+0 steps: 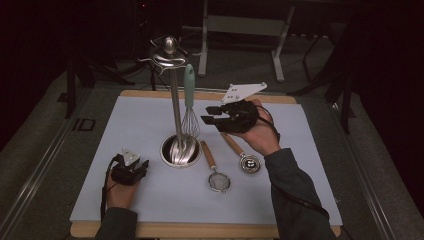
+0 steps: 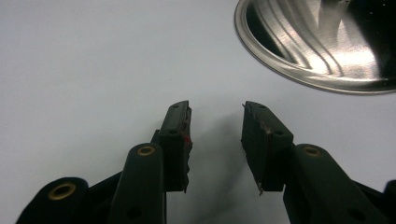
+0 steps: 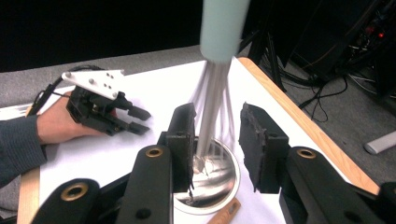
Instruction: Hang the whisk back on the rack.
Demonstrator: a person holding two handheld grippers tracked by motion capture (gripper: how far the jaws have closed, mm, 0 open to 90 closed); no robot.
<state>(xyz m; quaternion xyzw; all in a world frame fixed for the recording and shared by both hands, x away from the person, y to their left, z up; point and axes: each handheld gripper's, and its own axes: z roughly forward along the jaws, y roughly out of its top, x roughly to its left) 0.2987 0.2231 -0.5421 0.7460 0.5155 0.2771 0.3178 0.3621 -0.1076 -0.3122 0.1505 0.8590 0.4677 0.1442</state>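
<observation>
A steel utensil stand [image 1: 175, 107] rises from a round steel base [image 1: 166, 152] in the middle of the white mat. A whisk with a mint-green handle [image 1: 189, 85] hangs beside the pole, its wires just above the base. My right gripper [image 1: 209, 114] is held open just right of the whisk, level with the wires. In the right gripper view the whisk [image 3: 212, 88] stands in line with the gap between the jaws of my right gripper [image 3: 217, 116], a little beyond them. My left gripper [image 1: 145, 166] rests open on the mat, left of the base [image 2: 299, 79], holding nothing [image 2: 215, 135].
Two wooden-handled utensils lie on the mat [image 1: 150, 115] right of the base: a small strainer [image 1: 218, 181] and a round-headed tool [image 1: 249, 163]. The mat sits on a wooden board [image 1: 210, 231]. Table legs and cables stand beyond the far edge.
</observation>
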